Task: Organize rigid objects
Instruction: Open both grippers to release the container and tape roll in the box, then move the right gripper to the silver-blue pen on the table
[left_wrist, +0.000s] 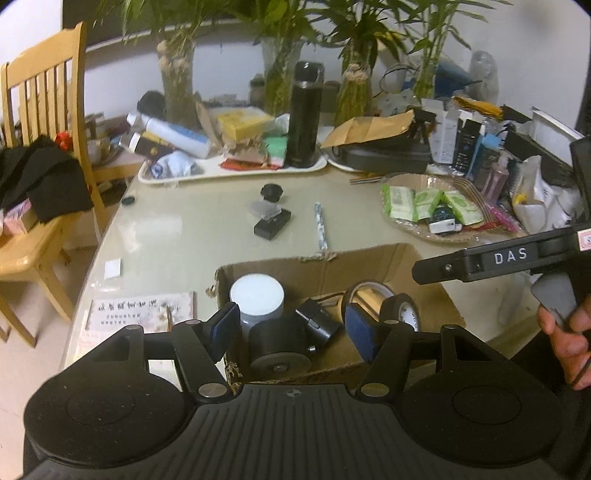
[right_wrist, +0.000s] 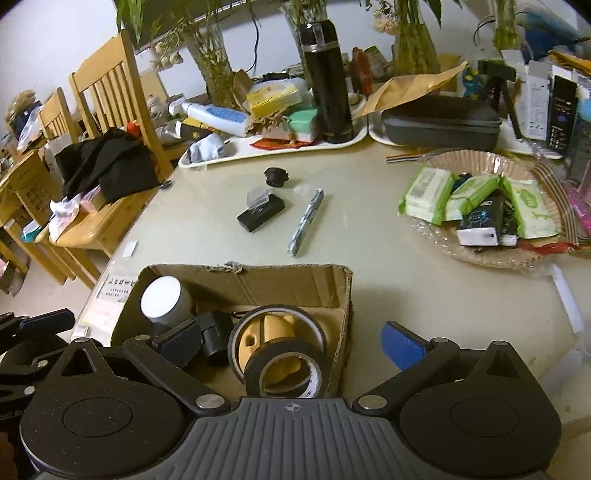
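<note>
A cardboard box (left_wrist: 317, 260) (right_wrist: 243, 275) sits at the table's near edge. It holds a white-lidded jar (left_wrist: 256, 295) (right_wrist: 160, 297), a black cylinder (left_wrist: 279, 349), a small black part (left_wrist: 317, 321) (right_wrist: 216, 338) and tape rolls (left_wrist: 400, 310) (right_wrist: 288, 369). On the table beyond lie a black block (left_wrist: 272, 222) (right_wrist: 260, 213) with a clear piece on it, a black knob (left_wrist: 272, 192) (right_wrist: 277, 176) and a patterned pen (left_wrist: 320, 226) (right_wrist: 306, 221). My left gripper (left_wrist: 293, 325) is open above the box. My right gripper (right_wrist: 291, 341) is open and empty over the box's right side.
A white tray (left_wrist: 236, 170) (right_wrist: 273, 146) with a black flask (left_wrist: 304, 114) (right_wrist: 327, 79) and clutter stands at the back. A wicker basket (left_wrist: 439, 232) (right_wrist: 480, 254) of wipe packs is on the right. Wooden chairs (left_wrist: 40, 147) (right_wrist: 110, 110) stand left.
</note>
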